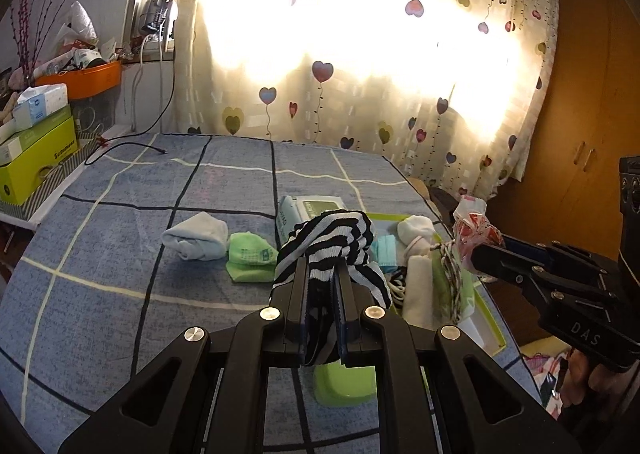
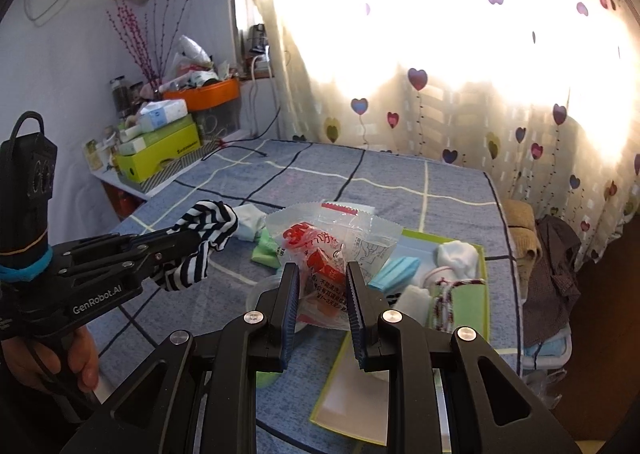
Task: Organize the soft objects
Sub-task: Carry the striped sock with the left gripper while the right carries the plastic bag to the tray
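We see the left tongs [image 1: 323, 294] clamped on a striped sock [image 1: 332, 242], lifted above the blue checked tabletop [image 1: 120, 222]. The right tongs [image 2: 323, 286] grip a crinkly plastic packet [image 2: 332, 246] with red print, just above the green tray [image 2: 484, 294]. Left of the tray, a pale blue sock [image 1: 196, 241] and a green sock [image 1: 250, 256] lie touching.

Both grippers matte black, silver screw heads at linkage pivots. Left gripper [image 2: 192, 250]: white "GenRobot.AI" lettering, blue band round its handle. Right gripper [image 2: 323, 286]: ridged blue-edged fingers [image 2: 290, 294], "DAS" embossed.
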A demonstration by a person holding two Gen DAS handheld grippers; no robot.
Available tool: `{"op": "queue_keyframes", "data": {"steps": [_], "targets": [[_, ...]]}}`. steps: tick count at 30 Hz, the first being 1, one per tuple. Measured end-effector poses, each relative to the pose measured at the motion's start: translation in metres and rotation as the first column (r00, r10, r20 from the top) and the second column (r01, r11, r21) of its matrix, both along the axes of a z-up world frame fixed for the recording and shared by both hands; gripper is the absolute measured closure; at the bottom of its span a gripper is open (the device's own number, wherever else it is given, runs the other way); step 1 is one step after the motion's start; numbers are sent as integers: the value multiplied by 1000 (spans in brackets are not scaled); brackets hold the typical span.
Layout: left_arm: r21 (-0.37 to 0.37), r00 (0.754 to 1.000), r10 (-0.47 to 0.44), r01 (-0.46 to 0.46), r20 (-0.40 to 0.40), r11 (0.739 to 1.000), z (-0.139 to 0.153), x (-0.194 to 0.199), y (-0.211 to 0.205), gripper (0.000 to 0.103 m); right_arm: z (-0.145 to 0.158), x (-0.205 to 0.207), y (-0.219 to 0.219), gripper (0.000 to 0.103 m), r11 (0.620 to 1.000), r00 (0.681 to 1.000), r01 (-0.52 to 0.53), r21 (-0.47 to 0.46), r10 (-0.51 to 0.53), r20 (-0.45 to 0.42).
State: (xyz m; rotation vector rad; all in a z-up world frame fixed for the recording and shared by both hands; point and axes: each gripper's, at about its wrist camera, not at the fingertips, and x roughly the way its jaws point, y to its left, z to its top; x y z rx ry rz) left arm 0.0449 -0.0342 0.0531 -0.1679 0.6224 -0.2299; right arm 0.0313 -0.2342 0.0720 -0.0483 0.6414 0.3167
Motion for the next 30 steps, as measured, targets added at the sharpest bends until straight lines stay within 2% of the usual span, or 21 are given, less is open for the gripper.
{"op": "queue_keyframes", "data": {"steps": [13, 19, 30], "targets": [[3, 992, -123, 123, 18, 992, 11, -2, -53, 92, 4, -20, -53, 81, 993, 993, 117, 19, -118, 21], [7, 983, -181, 181, -7, 983, 3, 0, -76, 92, -4, -25, -70, 81, 989, 989, 149, 23, -149, 3], [9, 972, -227, 227, -57, 974, -11, 15, -99, 92, -16, -18, -83, 81, 985, 985, 169, 24, -169, -32]]}}
